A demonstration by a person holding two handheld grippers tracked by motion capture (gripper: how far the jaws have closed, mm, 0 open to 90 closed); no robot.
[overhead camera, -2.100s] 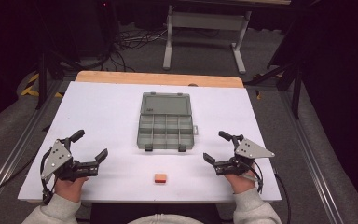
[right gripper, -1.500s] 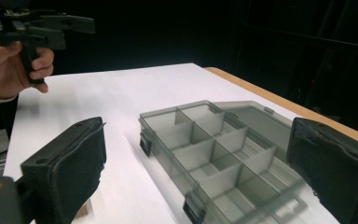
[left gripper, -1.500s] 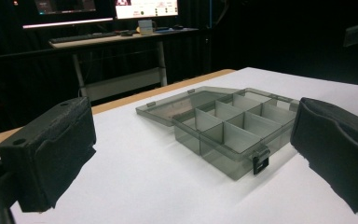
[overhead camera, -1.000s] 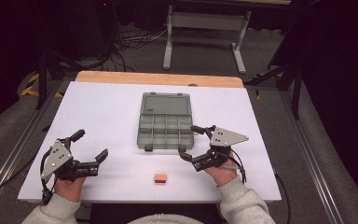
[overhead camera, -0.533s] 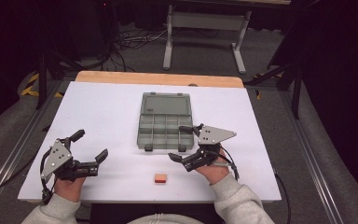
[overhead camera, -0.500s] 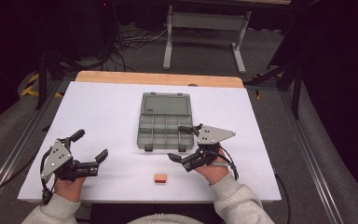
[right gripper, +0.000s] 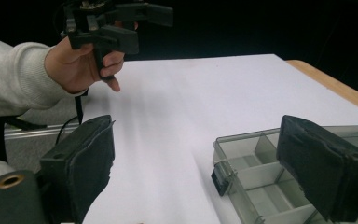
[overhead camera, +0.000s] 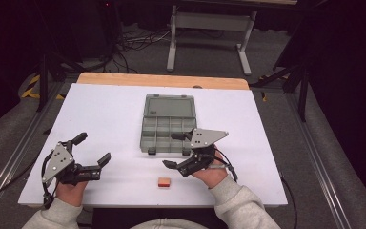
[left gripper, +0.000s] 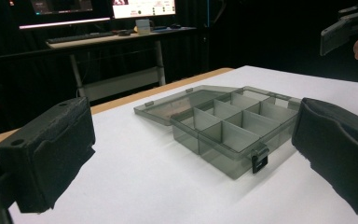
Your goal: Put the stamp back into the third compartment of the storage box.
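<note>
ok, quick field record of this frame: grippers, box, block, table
left gripper: open, nothing between the jaws, near the table's left front
right gripper: open, jaws have just been closing a little, nothing between them, at the box's front right corner
box: clear grey, compartments, lid open flat
block: small, orange, near front edge, untouched
table: white top
</note>
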